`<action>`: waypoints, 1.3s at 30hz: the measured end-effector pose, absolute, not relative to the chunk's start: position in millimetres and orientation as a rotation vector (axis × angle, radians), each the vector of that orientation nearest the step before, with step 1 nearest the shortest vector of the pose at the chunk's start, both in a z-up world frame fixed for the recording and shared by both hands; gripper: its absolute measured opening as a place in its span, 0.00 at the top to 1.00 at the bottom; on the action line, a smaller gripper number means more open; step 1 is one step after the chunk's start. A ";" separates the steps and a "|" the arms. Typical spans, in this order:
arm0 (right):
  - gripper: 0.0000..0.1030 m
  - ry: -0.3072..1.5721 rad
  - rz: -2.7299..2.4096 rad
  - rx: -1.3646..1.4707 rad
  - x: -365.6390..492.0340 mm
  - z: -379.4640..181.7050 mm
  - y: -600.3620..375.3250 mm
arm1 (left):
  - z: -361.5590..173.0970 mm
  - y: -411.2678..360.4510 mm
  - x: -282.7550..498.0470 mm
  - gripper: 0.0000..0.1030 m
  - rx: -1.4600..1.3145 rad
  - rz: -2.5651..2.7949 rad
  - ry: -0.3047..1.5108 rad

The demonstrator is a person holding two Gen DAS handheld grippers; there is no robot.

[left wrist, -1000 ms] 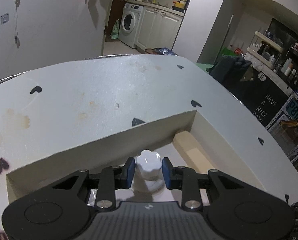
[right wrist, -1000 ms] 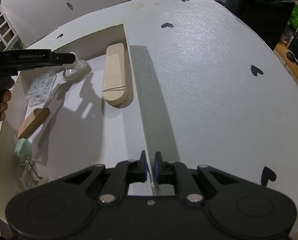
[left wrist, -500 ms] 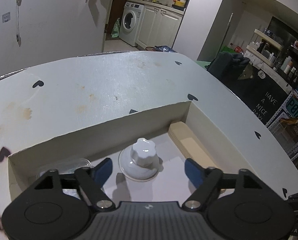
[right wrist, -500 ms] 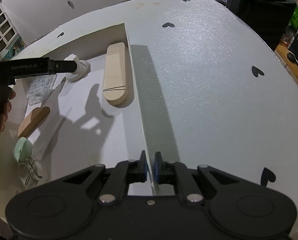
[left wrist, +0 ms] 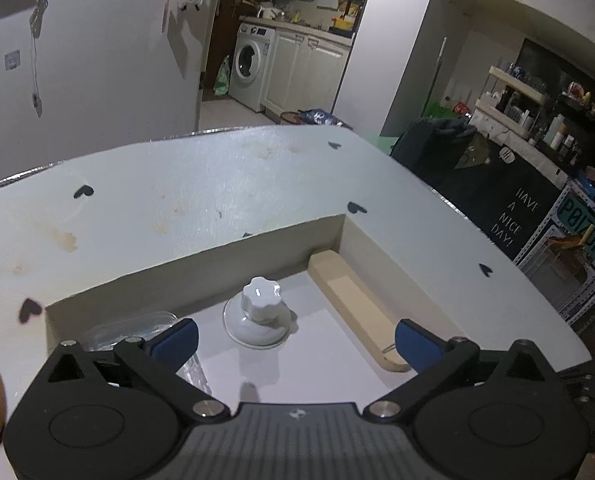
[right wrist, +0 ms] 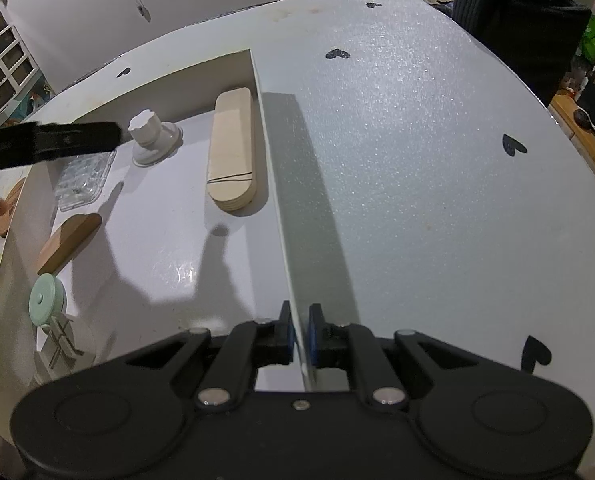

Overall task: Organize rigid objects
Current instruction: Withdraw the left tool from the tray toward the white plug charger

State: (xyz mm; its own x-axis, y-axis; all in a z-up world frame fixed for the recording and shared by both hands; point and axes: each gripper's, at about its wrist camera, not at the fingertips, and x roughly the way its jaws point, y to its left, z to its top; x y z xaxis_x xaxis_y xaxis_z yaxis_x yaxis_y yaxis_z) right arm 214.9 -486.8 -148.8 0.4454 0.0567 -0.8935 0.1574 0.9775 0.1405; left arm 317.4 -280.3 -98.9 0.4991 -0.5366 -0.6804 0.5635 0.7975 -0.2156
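Note:
A white knobbed lid (left wrist: pixel 258 317) stands inside a shallow white box (left wrist: pixel 185 272), near its far wall; it also shows in the right wrist view (right wrist: pixel 152 138). My left gripper (left wrist: pixel 295 342) is open and empty, just behind and above the lid. A pale wooden board (left wrist: pixel 353 308) lies along the box's right wall, also seen in the right wrist view (right wrist: pixel 232 154). My right gripper (right wrist: pixel 299 336) is shut on the box's right wall (right wrist: pixel 275 184).
The box also holds a clear plastic tray (right wrist: pixel 84 178), a brown wooden piece (right wrist: pixel 68 242), a mint round disc (right wrist: pixel 46 298) and a clear stand (right wrist: pixel 63 350). The box sits on a white table with black hearts (right wrist: pixel 437 152). A dark chair (right wrist: pixel 513 20) stands beyond.
My left gripper let go of the white lid, opened wide and drew back and up. The lid now stands on the box floor. My right gripper kept its hold on the wall.

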 end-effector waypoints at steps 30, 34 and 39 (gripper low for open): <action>0.92 1.098 -0.061 0.201 210.8 -147.9 -483.7 | -77.0 -122.0 268.8 0.00 -0.112 -0.363 0.749; 0.92 1.098 -0.061 0.200 210.8 -147.9 -483.7 | -84.5 -91.9 275.7 0.00 -0.177 -0.241 0.755; 0.93 1.098 -0.062 0.200 210.6 -147.9 -483.5 | -95.8 -56.7 284.7 0.00 -0.265 -0.077 0.766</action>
State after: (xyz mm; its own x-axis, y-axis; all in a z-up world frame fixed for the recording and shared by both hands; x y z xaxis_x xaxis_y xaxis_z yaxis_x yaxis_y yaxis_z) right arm 210.6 -483.5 -147.9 0.4555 0.0492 -0.8889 0.1486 0.9803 0.1304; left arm 284.7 -56.7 -95.8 0.7195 -0.1650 -0.6746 -0.0268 0.9641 -0.2643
